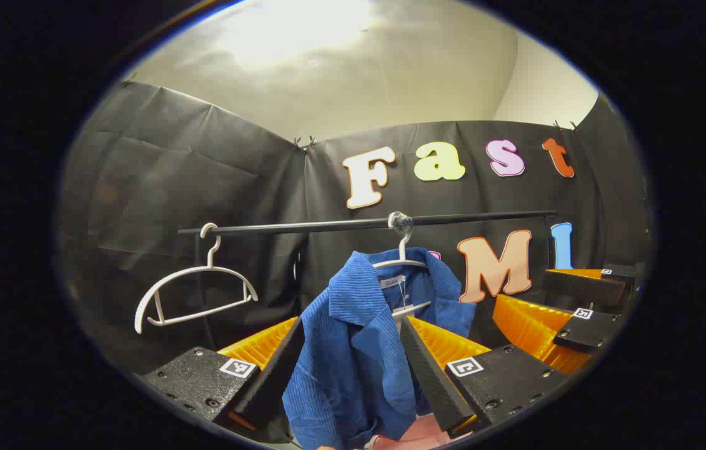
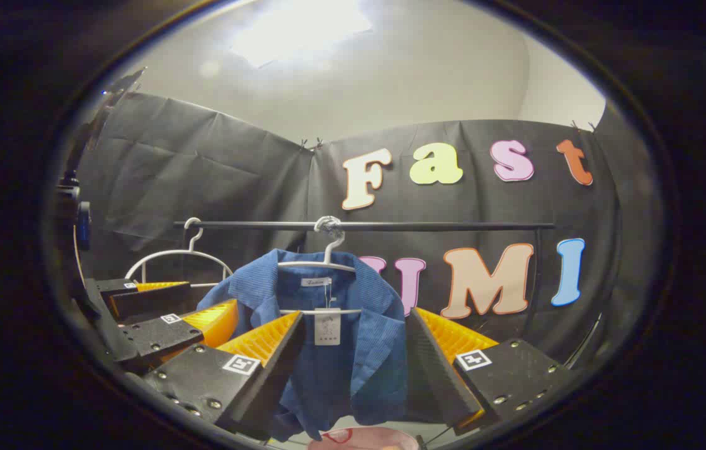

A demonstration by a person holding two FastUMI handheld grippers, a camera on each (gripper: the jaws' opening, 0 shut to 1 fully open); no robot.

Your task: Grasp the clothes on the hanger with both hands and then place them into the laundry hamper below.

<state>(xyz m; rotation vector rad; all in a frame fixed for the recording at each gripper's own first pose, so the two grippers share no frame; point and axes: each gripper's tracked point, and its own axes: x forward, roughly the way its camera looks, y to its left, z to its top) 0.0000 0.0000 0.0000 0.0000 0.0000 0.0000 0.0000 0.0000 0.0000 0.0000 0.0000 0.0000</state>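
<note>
I am looking at black cloth walls (image 1: 159, 162) closing in the booth under a pale ceiling (image 1: 353, 69), with a bright light patch glaring at the top centre of both views. A black rail (image 1: 303, 226) is running across the middle of the frame; an empty white hanger (image 1: 193, 294) is hanging at its left end, and a second white hanger (image 1: 402, 259) is carrying the blue ribbed shirt (image 1: 353, 350) at centre. In the left gripper view my left gripper (image 1: 350, 369) is standing with its fingers spread apart on either side of the shirt's drooping front, the cloth lying between them, though I cannot tell whether they are touching it; the right gripper (image 1: 581, 309) is showing at the right edge. In the right gripper view the right gripper (image 2: 353, 369) is also gaping wide around the shirt (image 2: 334, 350), a white tag (image 2: 327, 326) dangling from the hanger bar. Something pink (image 2: 359, 437) is peeking in at the bottom edge, too cut off to identify.
</note>
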